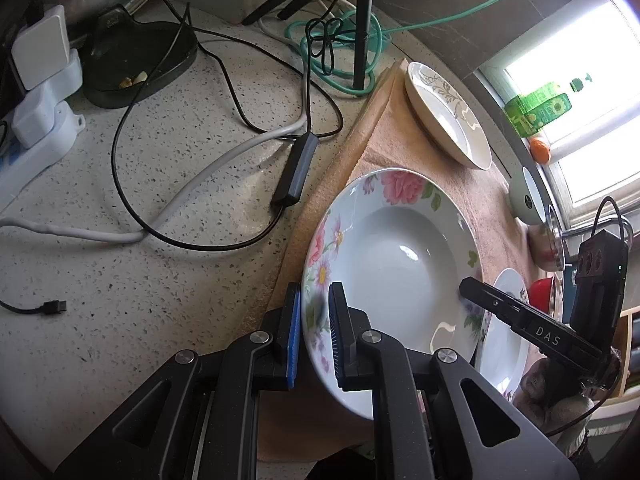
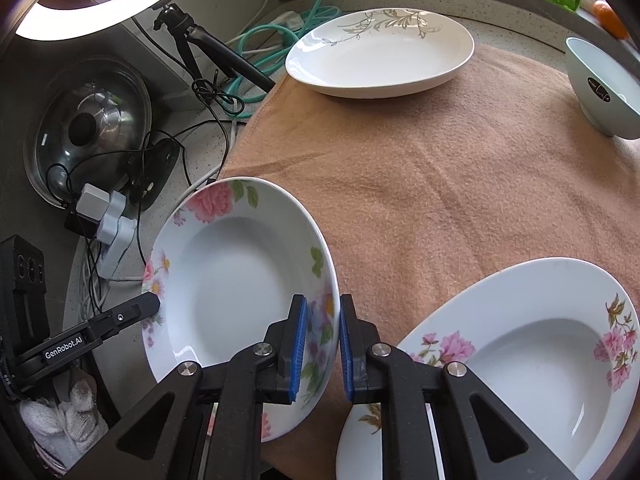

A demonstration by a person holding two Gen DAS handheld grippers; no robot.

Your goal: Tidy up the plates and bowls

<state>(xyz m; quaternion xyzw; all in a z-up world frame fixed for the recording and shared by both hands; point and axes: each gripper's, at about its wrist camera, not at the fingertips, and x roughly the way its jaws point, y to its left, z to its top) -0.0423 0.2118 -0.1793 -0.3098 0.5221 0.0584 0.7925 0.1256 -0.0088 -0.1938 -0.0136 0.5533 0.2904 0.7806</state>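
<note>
Two grippers pinch one glossy rose-patterned soup plate (image 2: 240, 280) by opposite rims, tilted above the fuzzy tan towel (image 2: 440, 184): the left gripper (image 1: 314, 336), lettered "GenRobot.AI", and the right gripper (image 2: 323, 344), lettered "DAS". Right of the right jaws lies a second floral plate (image 2: 532, 364); beyond, a gold-leaf oval dish (image 2: 380, 56) and a pale bowl (image 2: 604, 92).

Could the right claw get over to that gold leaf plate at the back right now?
Probably not yet: the right claw is shut on the floral plate. The towel toward the gold leaf plate looks open.
</note>
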